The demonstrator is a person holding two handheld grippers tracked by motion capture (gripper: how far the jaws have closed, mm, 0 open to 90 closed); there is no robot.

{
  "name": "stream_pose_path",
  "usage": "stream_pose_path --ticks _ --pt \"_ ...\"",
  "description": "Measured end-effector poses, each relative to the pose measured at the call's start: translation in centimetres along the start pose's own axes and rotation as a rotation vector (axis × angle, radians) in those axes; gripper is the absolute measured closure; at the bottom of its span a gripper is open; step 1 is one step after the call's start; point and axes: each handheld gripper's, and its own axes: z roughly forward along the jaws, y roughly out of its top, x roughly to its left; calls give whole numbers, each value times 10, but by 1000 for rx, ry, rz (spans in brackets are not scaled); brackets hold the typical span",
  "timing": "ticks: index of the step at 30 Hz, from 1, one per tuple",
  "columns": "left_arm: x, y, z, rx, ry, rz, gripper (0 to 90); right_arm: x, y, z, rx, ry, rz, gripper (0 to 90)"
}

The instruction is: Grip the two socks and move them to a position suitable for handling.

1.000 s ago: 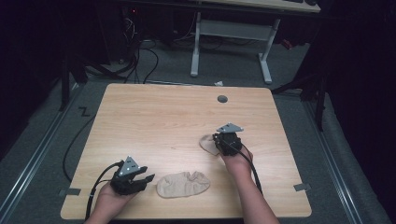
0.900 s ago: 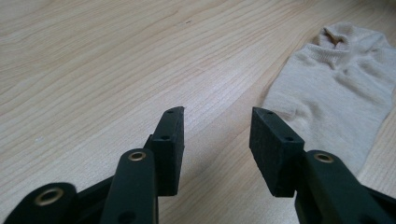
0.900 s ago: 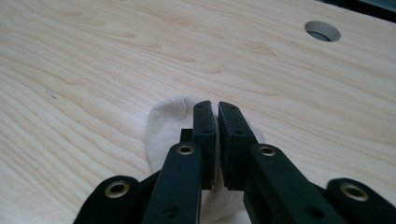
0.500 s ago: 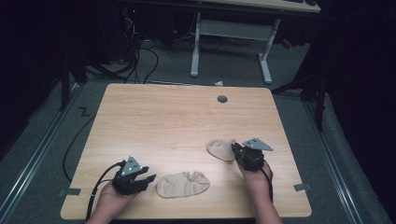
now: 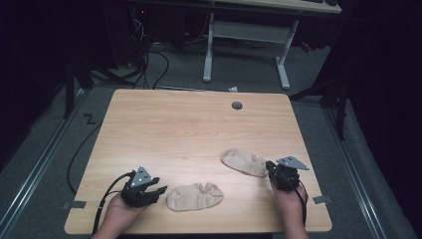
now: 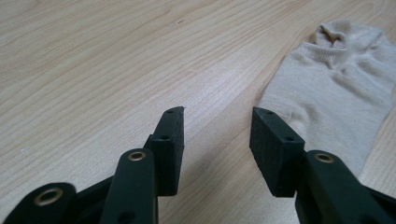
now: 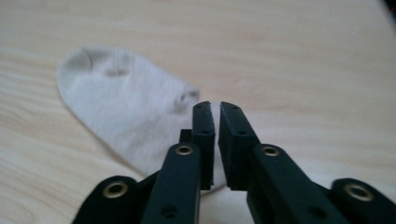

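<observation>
On the counter (image 5: 189, 129), the left tool (image 5: 158, 191) rests with its jaws apart and empty, just left of the near sock (image 5: 195, 196). Up and to the right of that sock lies the far sock (image 5: 244, 162), its edge pinched in the right tool (image 5: 269, 168), whose jaws have just been closing on it.

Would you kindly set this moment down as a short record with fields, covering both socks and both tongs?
surface: wooden table
sock near left tongs: beige sock, flat, untouched
sock at right tongs: second beige sock, its edge between the jaws
left tongs: open, beside its sock, holding nothing
right tongs: have just been closing, shut on the second sock's edge
</observation>
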Motion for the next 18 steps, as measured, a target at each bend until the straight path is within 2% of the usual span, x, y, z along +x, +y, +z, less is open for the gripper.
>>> stream_pose_path --ticks 2,5,9,12,18 --pt "-1 0 0 4 -4 2 553 1 -3 13 68 3 -8 878" --pt "-5 -1 -1 0 4 0 569 3 -2 25 108 2 -21 877" --pt "-11 -1 0 3 -3 13 569 10 6 37 92 16 -62 885" --pt "-9 -3 1 9 4 7 570 18 14 48 97 43 -95 891" --pt "-2 -5 -2 -6 24 -26 570 53 30 67 84 112 -204 896"
